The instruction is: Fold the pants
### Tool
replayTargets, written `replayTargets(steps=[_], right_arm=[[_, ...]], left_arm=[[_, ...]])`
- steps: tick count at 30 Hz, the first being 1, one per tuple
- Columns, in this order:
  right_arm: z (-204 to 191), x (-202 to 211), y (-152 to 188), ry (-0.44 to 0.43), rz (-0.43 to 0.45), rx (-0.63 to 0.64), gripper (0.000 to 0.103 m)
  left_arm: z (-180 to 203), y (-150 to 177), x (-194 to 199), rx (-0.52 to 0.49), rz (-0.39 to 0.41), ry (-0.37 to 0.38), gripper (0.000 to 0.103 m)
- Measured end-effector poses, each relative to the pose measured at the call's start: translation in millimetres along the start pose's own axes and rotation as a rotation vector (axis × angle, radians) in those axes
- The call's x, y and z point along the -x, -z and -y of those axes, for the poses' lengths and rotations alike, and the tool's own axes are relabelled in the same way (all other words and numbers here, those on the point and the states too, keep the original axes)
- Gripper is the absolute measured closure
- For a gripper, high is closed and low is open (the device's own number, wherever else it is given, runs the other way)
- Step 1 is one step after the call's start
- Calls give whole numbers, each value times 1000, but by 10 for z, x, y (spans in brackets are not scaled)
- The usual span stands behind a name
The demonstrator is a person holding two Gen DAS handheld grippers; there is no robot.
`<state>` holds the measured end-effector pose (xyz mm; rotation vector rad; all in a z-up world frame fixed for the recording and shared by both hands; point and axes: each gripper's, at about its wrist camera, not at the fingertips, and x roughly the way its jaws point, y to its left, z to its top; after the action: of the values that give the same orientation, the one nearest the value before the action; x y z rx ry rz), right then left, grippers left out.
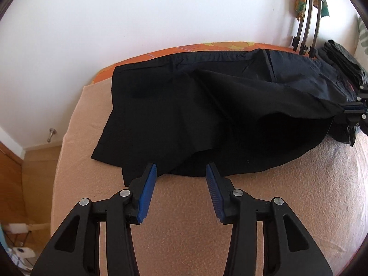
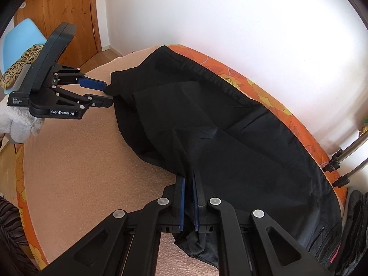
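The black pants (image 1: 207, 105) lie lengthwise across the bed (image 1: 184, 207). The left hand-held gripper (image 1: 181, 172) sits wide open, empty, at their near hem; the right hand-held gripper (image 2: 188, 184) pinches the opposite end.

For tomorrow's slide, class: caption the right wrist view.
Right claw shut on black pants spread over the bed; open left claw at their far edge.

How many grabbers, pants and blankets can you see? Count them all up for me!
Grabbers: 2, left gripper and right gripper
Black pants: 1
Beige blanket: 1
Total: 4
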<state>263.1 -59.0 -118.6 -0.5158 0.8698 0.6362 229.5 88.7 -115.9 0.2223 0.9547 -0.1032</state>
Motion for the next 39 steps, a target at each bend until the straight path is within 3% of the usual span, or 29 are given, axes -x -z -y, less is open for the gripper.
replayTargets(steps=[4, 5, 6, 8, 12, 16, 22, 25, 28, 30, 32, 35, 39], right_arm=[[4, 24, 8, -2, 2, -8, 100], [3, 34, 17, -2, 4, -9, 100], [10, 41, 25, -4, 4, -11, 101], [23, 44, 30, -8, 3, -12, 102], [43, 12, 42, -46, -15, -28, 103], [-1, -4, 65, -87, -42, -28, 103], [-156, -128, 119, -81, -106, 60, 102], [-149, -153, 116, -85, -120, 65, 102], [-149, -186, 116, -92, -151, 91, 101], [-166, -177, 103, -120, -162, 136, 84], [-162, -66, 73, -204, -174, 161, 71], [-135, 202, -86, -276, -110, 200, 70], [-6, 293, -554, -256, -14, 176, 67]], left_arm=[[84, -48, -157, -91, 5, -97, 62], [72, -44, -178, -104, 12, -108, 81], [41, -45, -198, -109, 14, -102, 94], [-47, -54, -214, -99, 19, -97, 101], [-285, -155, -161, -44, 57, -135, 101], [-534, -289, -52, -31, 113, -219, 101], [-797, -165, -267, -60, 19, -238, 96], [-954, -35, -306, -42, -11, -262, 85], [-1143, 85, -233, 20, -19, -242, 81], [-1261, 141, -176, 46, -6, -259, 78], [-1375, 172, -87, 109, 16, -216, 78], [-1421, 194, 70, 122, 47, -193, 78], [-1342, 120, 149, 173, 81, -86, 78]])
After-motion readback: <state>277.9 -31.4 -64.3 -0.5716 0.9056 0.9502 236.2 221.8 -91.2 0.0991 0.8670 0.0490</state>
